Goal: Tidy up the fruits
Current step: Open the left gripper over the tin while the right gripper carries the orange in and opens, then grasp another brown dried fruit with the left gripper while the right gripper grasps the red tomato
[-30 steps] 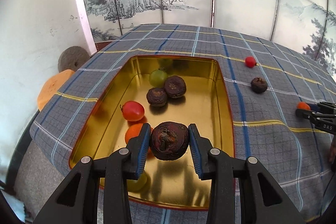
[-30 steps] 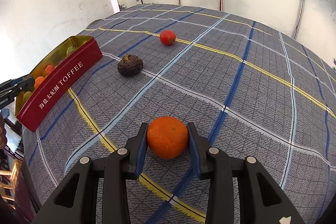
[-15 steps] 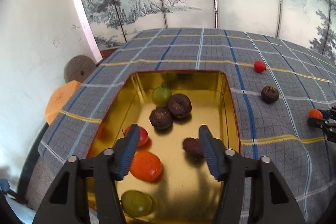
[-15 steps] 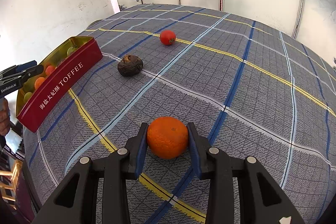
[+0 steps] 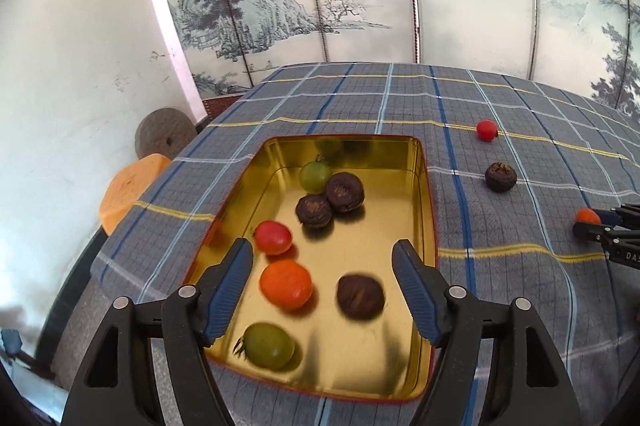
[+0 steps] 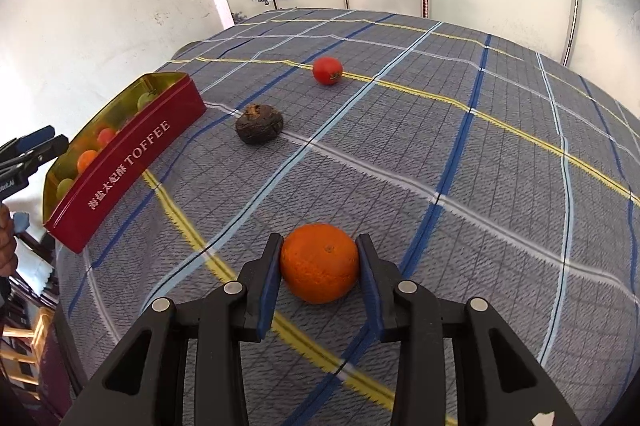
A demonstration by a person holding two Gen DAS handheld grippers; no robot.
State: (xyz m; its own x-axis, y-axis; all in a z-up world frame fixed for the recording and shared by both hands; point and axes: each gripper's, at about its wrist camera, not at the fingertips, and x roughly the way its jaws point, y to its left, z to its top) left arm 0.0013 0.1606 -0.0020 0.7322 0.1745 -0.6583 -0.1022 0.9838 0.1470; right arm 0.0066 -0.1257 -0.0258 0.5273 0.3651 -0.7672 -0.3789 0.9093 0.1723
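Left gripper (image 5: 322,276) gapes over the shiny gold tin (image 5: 424,186) holding seven round fruits; right gripper (image 6: 319,276) clamps a dimpled orange (image 6: 319,262).

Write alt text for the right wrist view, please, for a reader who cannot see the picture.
The right gripper is closed on an orange mandarin on a plaid tablecloth. Farther off lie a dark brown wrinkled fruit and a red tomato, and at the left stands a red TOFFEE tin holding small fruits.
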